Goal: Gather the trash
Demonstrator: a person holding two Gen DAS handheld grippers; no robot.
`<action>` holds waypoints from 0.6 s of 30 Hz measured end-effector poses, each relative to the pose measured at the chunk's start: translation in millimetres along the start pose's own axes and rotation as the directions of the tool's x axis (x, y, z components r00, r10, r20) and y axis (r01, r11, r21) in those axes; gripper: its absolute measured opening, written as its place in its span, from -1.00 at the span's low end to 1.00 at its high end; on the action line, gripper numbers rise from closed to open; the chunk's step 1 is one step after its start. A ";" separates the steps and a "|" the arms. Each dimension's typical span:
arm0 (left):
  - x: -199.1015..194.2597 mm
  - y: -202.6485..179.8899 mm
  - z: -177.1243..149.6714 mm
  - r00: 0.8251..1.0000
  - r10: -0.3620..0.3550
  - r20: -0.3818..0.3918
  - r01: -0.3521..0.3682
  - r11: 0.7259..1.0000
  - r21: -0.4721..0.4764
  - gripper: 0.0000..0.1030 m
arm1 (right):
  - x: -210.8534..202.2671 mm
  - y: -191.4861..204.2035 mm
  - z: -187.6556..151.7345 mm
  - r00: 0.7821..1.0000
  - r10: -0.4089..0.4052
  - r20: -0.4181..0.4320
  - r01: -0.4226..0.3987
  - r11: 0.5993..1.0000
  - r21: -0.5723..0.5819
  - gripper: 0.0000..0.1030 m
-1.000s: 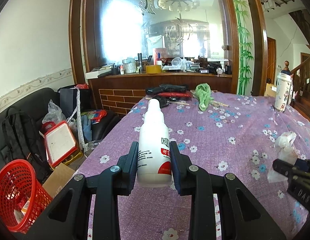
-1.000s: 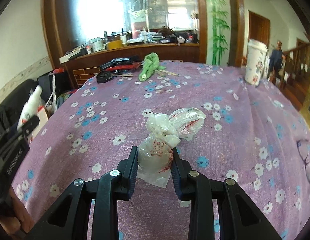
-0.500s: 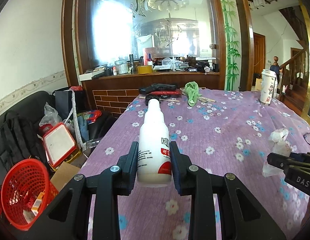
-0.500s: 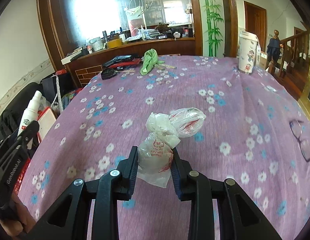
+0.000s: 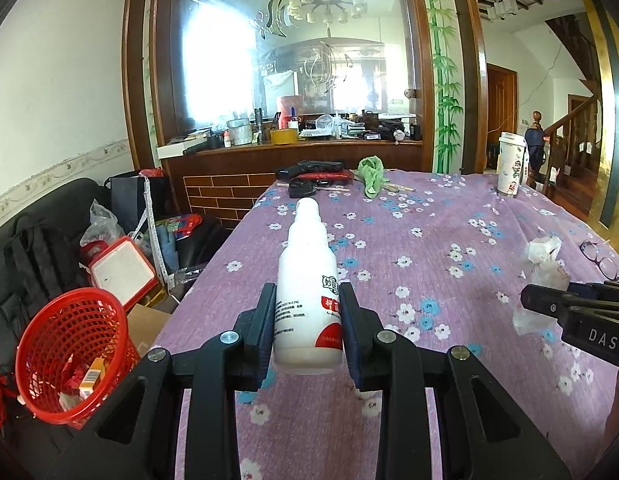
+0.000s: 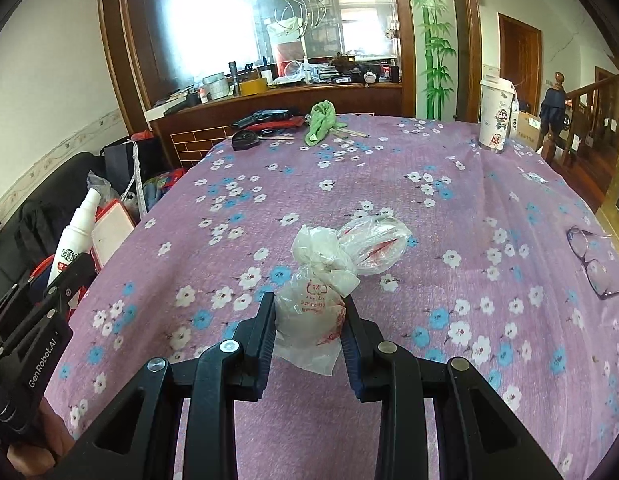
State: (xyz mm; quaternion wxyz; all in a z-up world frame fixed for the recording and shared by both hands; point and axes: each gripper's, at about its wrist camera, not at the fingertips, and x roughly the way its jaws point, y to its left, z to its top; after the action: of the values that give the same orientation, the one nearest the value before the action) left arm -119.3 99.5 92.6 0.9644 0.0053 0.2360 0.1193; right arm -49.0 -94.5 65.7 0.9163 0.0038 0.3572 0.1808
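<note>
My left gripper (image 5: 308, 320) is shut on a white plastic bottle (image 5: 307, 280) with a red label, held above the table's left part. The bottle also shows in the right wrist view (image 6: 75, 240). My right gripper (image 6: 309, 328) is shut on a knotted white plastic bag (image 6: 321, 280) with red print, lifted over the purple flowered tablecloth (image 6: 429, 220). The bag also shows in the left wrist view (image 5: 543, 264). A red mesh waste basket (image 5: 65, 352) with some trash inside stands on the floor, left of the table and below my left gripper.
On the table are a tall paper cup (image 6: 497, 116), eyeglasses (image 6: 597, 264), a green cloth (image 6: 321, 120) and black items (image 6: 261, 118) at the far end. A black sofa (image 5: 37, 248) with bags and a red-rimmed tray (image 5: 121, 268) stands left. A cluttered counter (image 5: 293, 140) lies beyond.
Both grippers have pulled back and up from the table with their loads. The left one has shifted left, so the red basket now shows more fully below it.
</note>
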 end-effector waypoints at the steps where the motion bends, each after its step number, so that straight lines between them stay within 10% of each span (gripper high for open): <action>1: -2.2 1.2 -0.7 1.000 0.001 0.002 -0.001 1.000 -0.003 -0.44 | -0.5 1.9 -0.7 1.000 0.001 -0.001 -0.001 1.000 0.000 -0.37; 18: -19.8 24.2 -4.0 1.000 -0.012 0.007 0.012 0.999 -0.052 -0.44 | -20.4 24.6 -3.9 1.000 0.009 0.011 -0.009 0.999 -0.047 -0.37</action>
State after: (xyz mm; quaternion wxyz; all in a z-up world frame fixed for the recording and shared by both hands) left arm -143.6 118.2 99.7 0.9657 -0.0209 0.2297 0.1197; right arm -73.5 -78.9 79.4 0.9173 -0.0149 0.3478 0.1932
